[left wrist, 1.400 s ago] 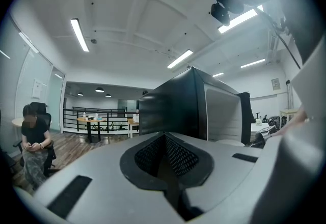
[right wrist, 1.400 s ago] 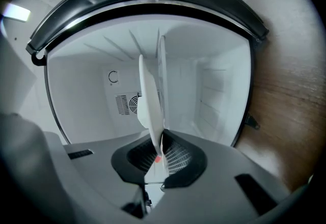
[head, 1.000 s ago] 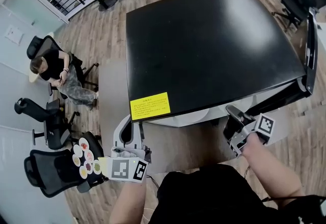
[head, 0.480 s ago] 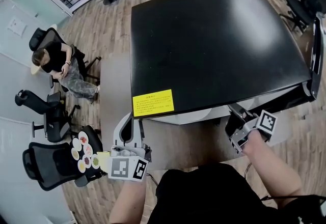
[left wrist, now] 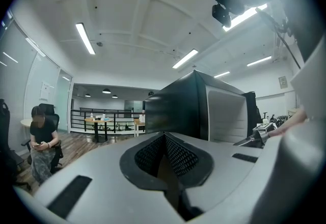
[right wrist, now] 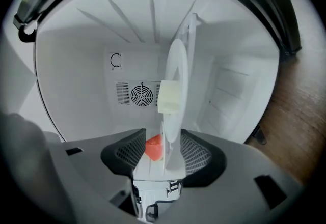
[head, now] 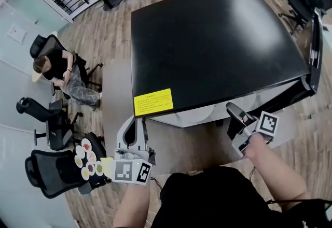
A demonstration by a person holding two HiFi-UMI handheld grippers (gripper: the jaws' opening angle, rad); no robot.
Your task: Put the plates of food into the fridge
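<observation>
**Changed since the earlier frames:** the right gripper (right wrist: 163,152) has just been opening its jaws. They are now standing apart, pads no longer pressing, with the rim of the plate (right wrist: 175,80) between them. In the head view its marker cube is sitting slightly rolled. The left gripper (left wrist: 165,152) is staying where it was, jaws shut together.

**Item 1, fridge (head: 218,40):** black-topped, with its door hanging open at the right. I am looking into its white interior through the right gripper view.

**Item 2, plate:** white, showing edge-on inside the fridge, in front of the fan vent in the back wall. I am judging it stiff, light, smooth and breakable. It is best taken at the bare rim, clear of the food.

**Item 3, second plate (head: 88,160):** carrying small coloured portions, lying just left of the left gripper. I cannot tell what is supporting it.

**Item 4, pale yellow block (right wrist: 168,96) and red piece (right wrist: 154,147):** sitting on the first plate. They are probably soft and free to slide.
</observation>
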